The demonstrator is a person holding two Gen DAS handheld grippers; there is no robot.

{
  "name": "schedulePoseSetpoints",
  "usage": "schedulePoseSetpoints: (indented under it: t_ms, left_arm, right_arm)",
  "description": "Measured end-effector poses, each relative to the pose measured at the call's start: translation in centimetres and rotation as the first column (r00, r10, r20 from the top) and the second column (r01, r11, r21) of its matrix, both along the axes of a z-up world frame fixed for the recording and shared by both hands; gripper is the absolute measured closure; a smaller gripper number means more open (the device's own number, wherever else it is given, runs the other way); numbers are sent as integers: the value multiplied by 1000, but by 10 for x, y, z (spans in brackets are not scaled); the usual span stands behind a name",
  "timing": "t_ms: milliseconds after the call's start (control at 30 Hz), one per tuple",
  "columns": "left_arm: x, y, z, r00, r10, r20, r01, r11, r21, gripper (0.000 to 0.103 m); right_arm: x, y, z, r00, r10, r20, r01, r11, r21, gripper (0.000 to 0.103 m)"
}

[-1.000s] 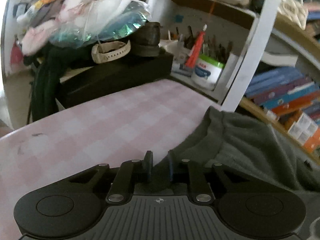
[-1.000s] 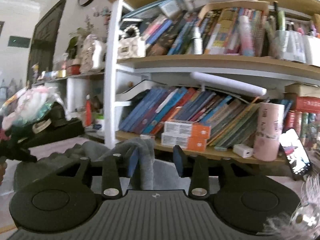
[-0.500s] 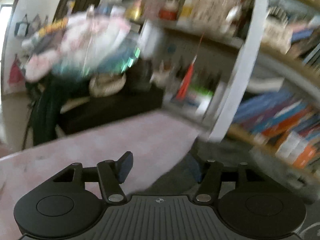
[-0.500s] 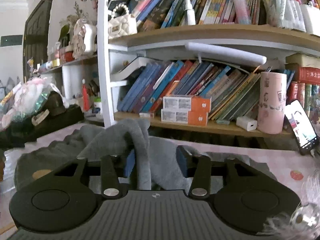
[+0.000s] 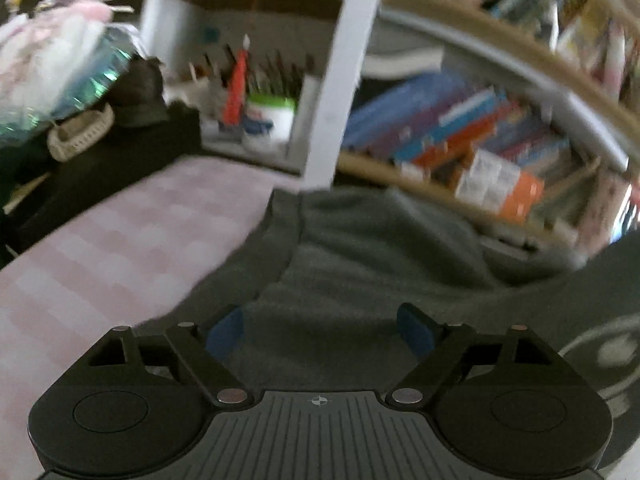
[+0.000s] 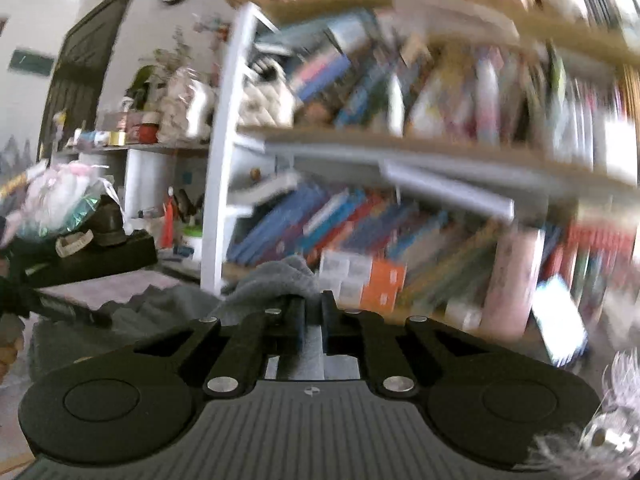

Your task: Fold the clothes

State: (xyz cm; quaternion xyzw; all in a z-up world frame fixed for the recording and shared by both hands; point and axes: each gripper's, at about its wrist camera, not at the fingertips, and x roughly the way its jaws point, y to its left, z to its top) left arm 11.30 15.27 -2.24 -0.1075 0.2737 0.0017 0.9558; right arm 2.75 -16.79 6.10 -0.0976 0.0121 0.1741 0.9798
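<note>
Bookshelf point(image 5: 472, 136) behind tabletop point(image 5: 120, 248) — grey garment point(image 5: 380, 264) lies before it. Left tool point(image 5: 320, 332) just opened, released above garment; right tool point(image 6: 311, 312) just closed — clenched on garment fold.

I count one grey garment point(image 5: 372, 264) on the one pink checked tabletop point(image 5: 120, 248). I work two grippers: the left gripper point(image 5: 320, 330) and the right gripper point(image 6: 311, 312), two jaws each. Behind them I count one white upright post point(image 5: 340, 80), one red tube point(image 5: 236, 88), one green-lidded tub point(image 5: 270, 120), one pink cup point(image 6: 508, 280) and one phone point(image 6: 560, 320). The books blur together beyond counting.
</note>
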Motion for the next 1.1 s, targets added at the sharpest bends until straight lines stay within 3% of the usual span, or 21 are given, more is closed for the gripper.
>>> schedulePoseSetpoints:
  t_ms: [100, 267, 433, 533, 600, 700, 767, 900, 1000, 1100]
  left_arm:
    - [3, -5, -5, 1000, -7, -30, 8, 999, 36, 15]
    - [2, -1, -5, 1000, -7, -25, 8, 1000, 15, 14]
    - [4, -2, -3, 1000, -3, -25, 3, 1000, 15, 14]
    - [4, -1, -3, 1000, 13, -28, -12, 1000, 13, 13]
    - [4, 1, -3, 999, 26, -29, -26, 1000, 9, 12]
    - [4, 3, -3, 999, 27, -26, -27, 1000, -1, 11]
    - [3, 6, -3, 999, 26, -23, -26, 1000, -8, 11]
    - [2, 6, -3, 999, 28, -24, -28, 1000, -13, 11]
    - [4, 5, -3, 999, 26, -27, -26, 1000, -7, 9]
    - [4, 6, -4, 999, 22, -28, -23, 1000, -16, 8]
  right_arm:
    - [-4, 23, 10, 998, 18, 64, -14, 998, -60, 96]
    - [35, 42, 27, 997, 71, -18, -72, 997, -33, 96]
    - [45, 51, 61, 993, 113, 27, -114, 993, 40, 96]
    - [44, 71, 69, 984, 176, 37, -175, 984, -20, 96]
    - [58, 98, 60, 970, 226, -83, -236, 961, -143, 96]
    - [90, 128, 28, 931, 223, -290, -298, 923, -245, 94]
    - [105, 133, 14, 914, 203, -350, -311, 905, -289, 92]
    - [105, 101, 30, 887, 241, -395, -327, 930, -166, 52]
    - [91, 66, 43, 887, 257, -383, -321, 940, -113, 47]
    - [65, 29, 39, 909, 199, -366, -276, 946, -171, 44]
